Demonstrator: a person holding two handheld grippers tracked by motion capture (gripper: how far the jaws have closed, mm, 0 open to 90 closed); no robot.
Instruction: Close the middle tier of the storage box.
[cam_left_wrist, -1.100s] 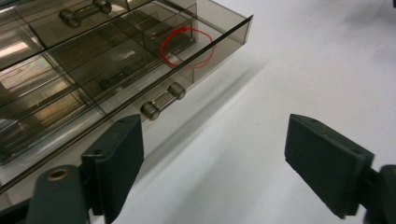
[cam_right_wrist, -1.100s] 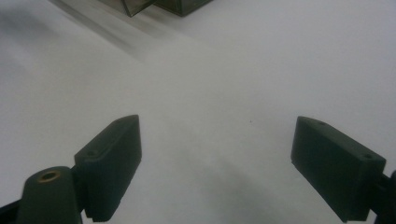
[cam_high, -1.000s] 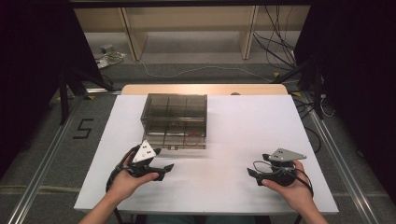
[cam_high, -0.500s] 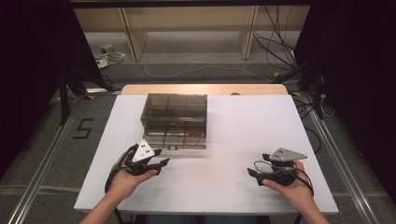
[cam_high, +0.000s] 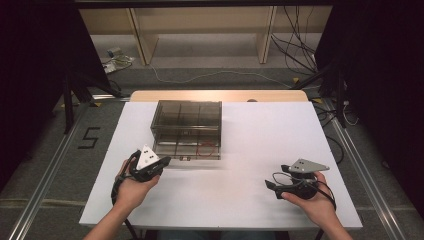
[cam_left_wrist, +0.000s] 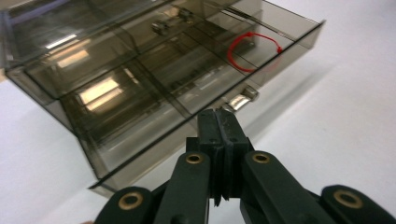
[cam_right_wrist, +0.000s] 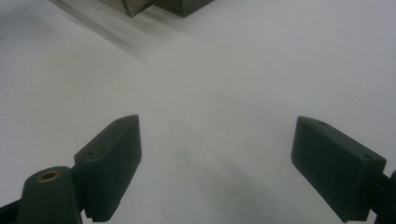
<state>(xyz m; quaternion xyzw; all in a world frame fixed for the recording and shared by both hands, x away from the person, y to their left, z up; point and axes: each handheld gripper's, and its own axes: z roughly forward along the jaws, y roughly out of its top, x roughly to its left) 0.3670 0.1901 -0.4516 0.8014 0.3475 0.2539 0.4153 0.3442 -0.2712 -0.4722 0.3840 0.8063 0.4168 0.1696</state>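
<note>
While the right tool (cam_high: 270, 184) gapes, the left tool (cam_left_wrist: 220, 122) pinches empty by the smoky box (cam_left_wrist: 140, 70).

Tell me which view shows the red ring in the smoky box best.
The left gripper view: the red ring appears large through the clear box, lying in a front compartment. The high view shows the ring small, near the box's front right corner. The right gripper view catches just a box corner.

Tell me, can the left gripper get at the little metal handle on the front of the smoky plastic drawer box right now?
Probably yes: the left gripper sits just before the metal handle with nothing between, but its jaws have just closed together empty, so they'd need reopening.
</note>
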